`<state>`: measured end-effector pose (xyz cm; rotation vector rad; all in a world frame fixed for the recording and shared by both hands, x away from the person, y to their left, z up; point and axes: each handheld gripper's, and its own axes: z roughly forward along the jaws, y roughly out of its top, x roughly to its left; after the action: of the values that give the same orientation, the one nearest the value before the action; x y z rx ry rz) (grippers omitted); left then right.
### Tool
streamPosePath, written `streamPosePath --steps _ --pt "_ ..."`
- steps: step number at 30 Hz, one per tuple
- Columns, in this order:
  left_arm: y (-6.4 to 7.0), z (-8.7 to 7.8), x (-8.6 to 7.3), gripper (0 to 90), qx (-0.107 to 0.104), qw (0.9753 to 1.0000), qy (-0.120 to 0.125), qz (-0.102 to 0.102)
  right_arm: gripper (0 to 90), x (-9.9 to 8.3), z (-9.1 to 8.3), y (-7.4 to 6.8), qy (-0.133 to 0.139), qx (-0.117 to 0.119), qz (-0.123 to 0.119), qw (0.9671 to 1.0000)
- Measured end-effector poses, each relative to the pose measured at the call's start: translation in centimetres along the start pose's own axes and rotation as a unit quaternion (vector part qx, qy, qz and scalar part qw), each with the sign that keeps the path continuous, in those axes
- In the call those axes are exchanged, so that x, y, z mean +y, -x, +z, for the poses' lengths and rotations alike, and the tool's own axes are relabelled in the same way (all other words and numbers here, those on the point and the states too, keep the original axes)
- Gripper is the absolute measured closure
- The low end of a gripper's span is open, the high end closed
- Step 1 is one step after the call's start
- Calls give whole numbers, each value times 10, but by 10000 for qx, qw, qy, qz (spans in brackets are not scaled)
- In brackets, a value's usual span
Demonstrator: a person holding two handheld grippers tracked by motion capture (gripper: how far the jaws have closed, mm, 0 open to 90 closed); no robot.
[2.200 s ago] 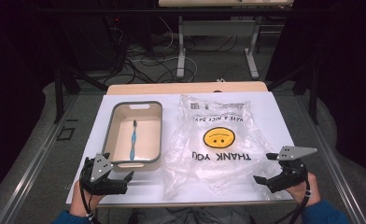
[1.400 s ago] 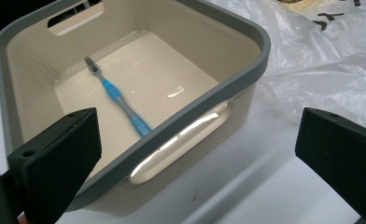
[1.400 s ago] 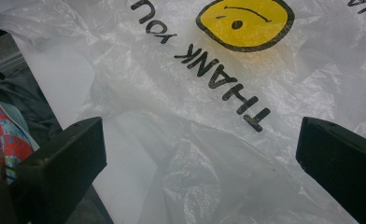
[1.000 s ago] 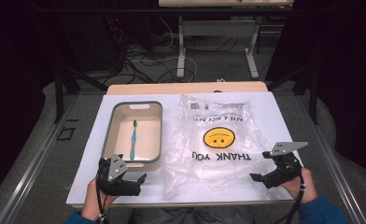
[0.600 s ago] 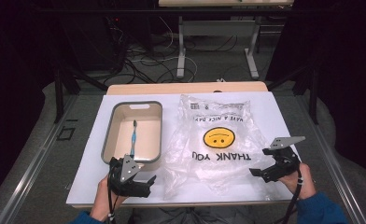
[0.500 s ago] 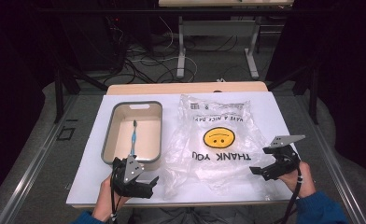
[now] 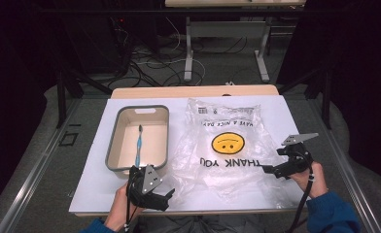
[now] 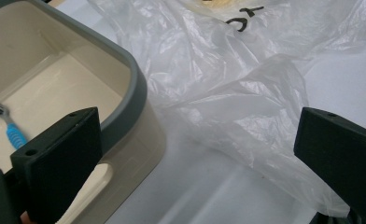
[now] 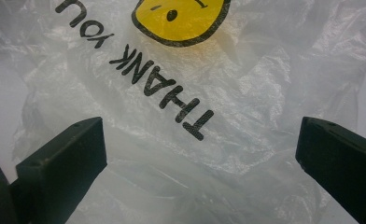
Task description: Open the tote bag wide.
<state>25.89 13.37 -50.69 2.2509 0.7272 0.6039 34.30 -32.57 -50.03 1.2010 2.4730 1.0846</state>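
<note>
Lying flat with its print upside down, the plastic bag runs lengthwise away between both wide-open tools.

A clear bag with yellow smiley and black lettering; beige, grey-rimmed bin; blue toothbrush.

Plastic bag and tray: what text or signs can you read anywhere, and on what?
"THANK YOU": black letters on the bag, upside down in the high view, below a yellow smiley face.
"HAVE A NICE DAY": smaller line above the face, blurred, only roughly legible.
Barcode and small print at the bag's far edge: too small to read.
Tray, toothbrush: no text.
</note>
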Motion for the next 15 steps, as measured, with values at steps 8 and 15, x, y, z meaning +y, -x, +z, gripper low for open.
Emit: streamPosePath --steps 8,15 --pt "9 17 2 10 -229 9993 -230 199 23 1 6 11 -73 -72 156 9998" --pt "14 32 4 10 -363 9980 -454 237 32 3 9 20 -189 -105 377 9991"
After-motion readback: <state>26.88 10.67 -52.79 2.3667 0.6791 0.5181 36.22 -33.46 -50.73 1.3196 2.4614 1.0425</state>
